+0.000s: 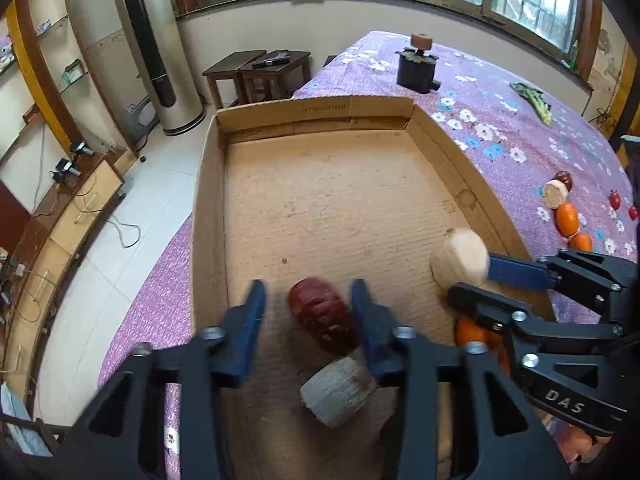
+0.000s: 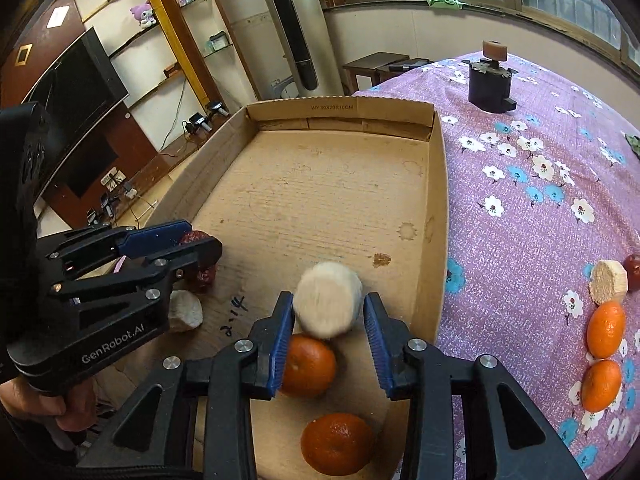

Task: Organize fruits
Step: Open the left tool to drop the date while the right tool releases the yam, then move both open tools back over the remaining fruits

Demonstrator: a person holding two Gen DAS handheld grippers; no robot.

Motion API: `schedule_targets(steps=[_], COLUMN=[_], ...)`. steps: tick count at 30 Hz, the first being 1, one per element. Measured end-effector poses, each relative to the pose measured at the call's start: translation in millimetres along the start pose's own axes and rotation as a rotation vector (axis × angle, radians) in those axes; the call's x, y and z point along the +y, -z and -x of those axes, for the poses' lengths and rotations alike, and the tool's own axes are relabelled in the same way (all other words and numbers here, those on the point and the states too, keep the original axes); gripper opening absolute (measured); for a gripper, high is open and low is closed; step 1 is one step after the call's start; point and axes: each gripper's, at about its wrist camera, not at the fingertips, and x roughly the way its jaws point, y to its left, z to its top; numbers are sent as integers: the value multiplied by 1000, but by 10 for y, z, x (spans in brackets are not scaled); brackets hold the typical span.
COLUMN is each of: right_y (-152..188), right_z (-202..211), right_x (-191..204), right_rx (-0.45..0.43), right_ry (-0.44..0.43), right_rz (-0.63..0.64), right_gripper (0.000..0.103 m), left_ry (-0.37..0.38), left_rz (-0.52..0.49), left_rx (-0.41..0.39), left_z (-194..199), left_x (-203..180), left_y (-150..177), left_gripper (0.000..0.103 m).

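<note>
Both tongs work inside the cardboard box (image 1: 404, 116), the collection point on the purple-clothed surface (image 1: 520, 148). The left tongs (image 1: 308, 300) stand parted around the dark red fruit (image 1: 320, 314) on the box floor, pads clear of it. The right tongs (image 2: 328, 320) bracket the pale cylindrical piece (image 2: 328, 304) above an orange (image 2: 310, 364); contact appears loose, apparently a release. More oranges (image 2: 606, 328) remain outside.
</note>
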Motion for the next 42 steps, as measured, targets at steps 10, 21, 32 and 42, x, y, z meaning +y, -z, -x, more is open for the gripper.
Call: schedule_targets(steps=[10, 21, 32, 42], right_y=[53, 192, 455, 682], right_z=[172, 685, 1032, 1298], right_x=[13, -98, -467, -735], right_rx=[-27, -112, -150, -175], right_ry=[6, 11, 46, 84], right_rz=[-2, -43, -139, -194], right_gripper=[42, 42, 43, 43], left_ry=[-14, 6, 33, 70], left_rz=[4, -21, -71, -108], left_rx=[-23, -63, -76, -89], left_z=[129, 351, 464, 590], left_x=[3, -169, -466, -728], left_y=[41, 28, 43, 36], left_gripper=[54, 55, 57, 57])
